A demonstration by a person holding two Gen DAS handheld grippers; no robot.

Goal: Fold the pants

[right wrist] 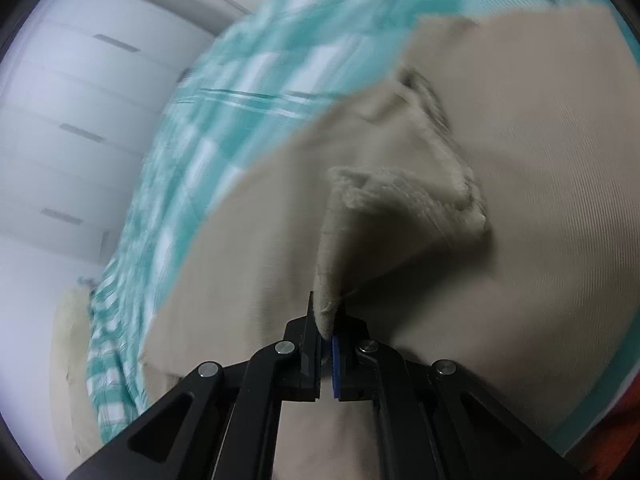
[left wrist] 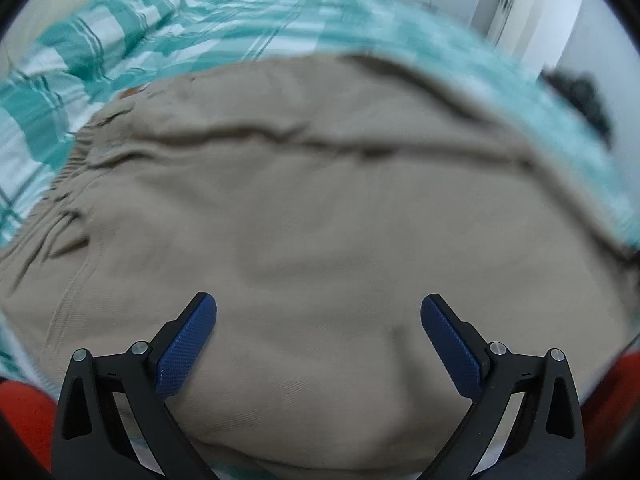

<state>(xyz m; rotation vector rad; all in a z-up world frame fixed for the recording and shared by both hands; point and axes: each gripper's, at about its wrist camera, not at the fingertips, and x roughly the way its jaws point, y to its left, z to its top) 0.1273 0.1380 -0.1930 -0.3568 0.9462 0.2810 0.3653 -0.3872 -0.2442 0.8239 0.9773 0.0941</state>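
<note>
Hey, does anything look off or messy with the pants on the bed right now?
Nothing damaged. The tan pants lie wrinkled on the checked bedsheet, and one fuzzy-lined edge is flipped up, pinched in the right gripper.

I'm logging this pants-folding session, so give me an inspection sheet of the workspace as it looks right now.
Surface: bed with a teal and white checked sheet, rumpled at the far left.
Job's things: beige pants spread over the sheet, creased; one edge lifted into a fold.
Clutter: dark blurred object at the bed's far right edge, too blurred to identify.
Grippers: left gripper open above the pants, nothing between its blue pads; right gripper shut on a pinch of pants fabric.
Cables: nothing seen.
Surroundings: white panelled cabinets beyond the bed; red fabric at the lower corners.
</note>
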